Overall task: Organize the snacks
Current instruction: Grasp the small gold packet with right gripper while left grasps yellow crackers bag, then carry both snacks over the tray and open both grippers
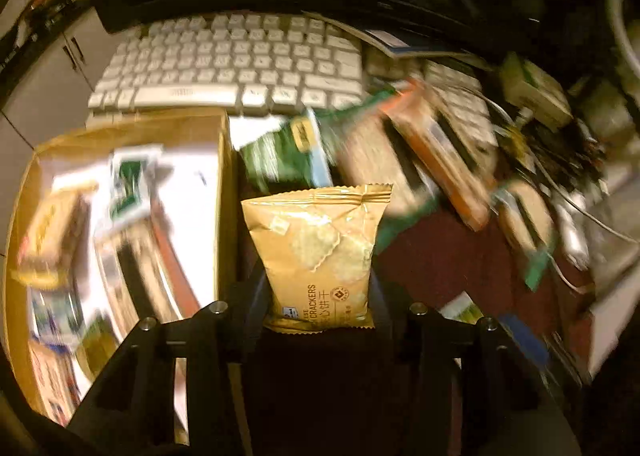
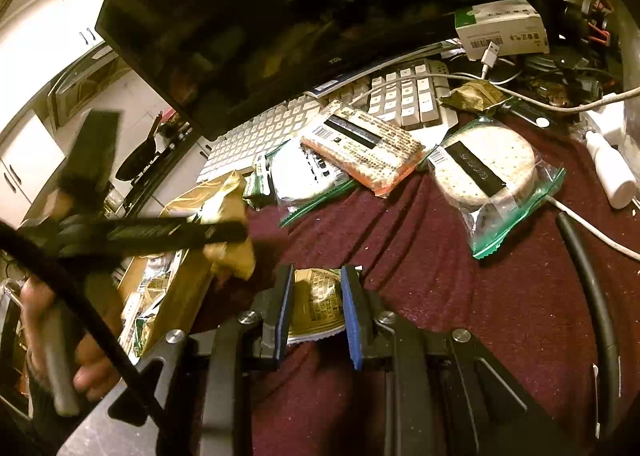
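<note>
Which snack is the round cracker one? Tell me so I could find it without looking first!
Start at the white keyboard and look down onto the dark red cloth. To the right of the orange snack pack lies a clear bag with a green zigzag edge. It holds a stack of big round pale crackers with a black label, and it lies alone, with nothing on it.

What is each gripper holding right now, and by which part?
Left gripper: cracker packet, by its bottom end. Right gripper: small snack packet, across its sides.
</note>
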The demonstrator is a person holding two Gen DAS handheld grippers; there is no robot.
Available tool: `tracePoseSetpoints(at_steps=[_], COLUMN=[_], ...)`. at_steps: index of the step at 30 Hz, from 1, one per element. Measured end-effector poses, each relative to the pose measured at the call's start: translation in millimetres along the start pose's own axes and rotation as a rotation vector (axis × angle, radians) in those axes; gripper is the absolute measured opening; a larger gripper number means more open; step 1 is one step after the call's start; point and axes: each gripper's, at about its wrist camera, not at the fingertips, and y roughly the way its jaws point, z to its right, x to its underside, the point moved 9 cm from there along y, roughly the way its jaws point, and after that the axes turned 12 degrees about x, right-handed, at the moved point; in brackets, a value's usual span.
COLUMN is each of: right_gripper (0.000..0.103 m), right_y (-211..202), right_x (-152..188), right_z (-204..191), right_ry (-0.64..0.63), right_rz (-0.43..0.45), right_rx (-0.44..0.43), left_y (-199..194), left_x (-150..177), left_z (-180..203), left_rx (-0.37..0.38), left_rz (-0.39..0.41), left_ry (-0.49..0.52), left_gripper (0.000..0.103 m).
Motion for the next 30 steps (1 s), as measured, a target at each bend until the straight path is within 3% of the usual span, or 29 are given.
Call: tracePoseSetpoints(at_steps=[3,6,8,13,16,18,20,21,26,30], right_gripper=[0.023,0.019,0.009,0.009,0.011,0.030,0.042,0.043,0.042,0.035], right_y=[-0.8,-0.7,-1.1,4.9,4.7,0.8,-1.1,-1.2,9.1,8.6], right_x=[0.6,1.9,2.3,5.3,6.3,6.1,7.9,9.9,21.9,22.5], right_z=[-0.6,-1.9,-1.5,-2.4,-4.5,-5.0,-7.2,-8.9,-13.0,-15.4], right_ry=[-0.004,-0.011,-0.012,-0.029,-0.061,-0.066,-0.067,-0.076,-0.204,-0.208], right_rz=[0.001,-0.003,-0.007,-0.038,-0.050,-0.054,-0.077,-0.091,-0.144,-0.144], right_rx=[0.001,0.003,0.004,0.008,0.021,0.025,0.023,0.025,0.175,0.187], left_y=[-16.8,-31.9,-41.6,-52.6,-64.5,-79.2,-94.9,-104.2,-118.5,-129.9], left_x=[27.8,48.3,59.3,72.4,80.9,84.8,88.9,92.1,113.5,118.4], left_z=[12.7,20.1,24.3,36.9,34.5,29.9,22.5,14.8,-7.8,-29.3], left_rx=[0.106,0.159,0.180,0.220,0.236,0.254,0.246,0.212,0.197,0.177], left_rz=[-0.006,0.013,0.031,0.061,0.070,0.095,0.133,0.162,0.167,0.197], left_ry=[-0.026,-0.037,-0.047,-0.076,-0.094,-0.109,-0.111,-0.112,-0.166,-0.217], left_gripper=[0.048,0.048,0.048,0.047,0.047,0.047,0.047,0.047,0.047,0.047])
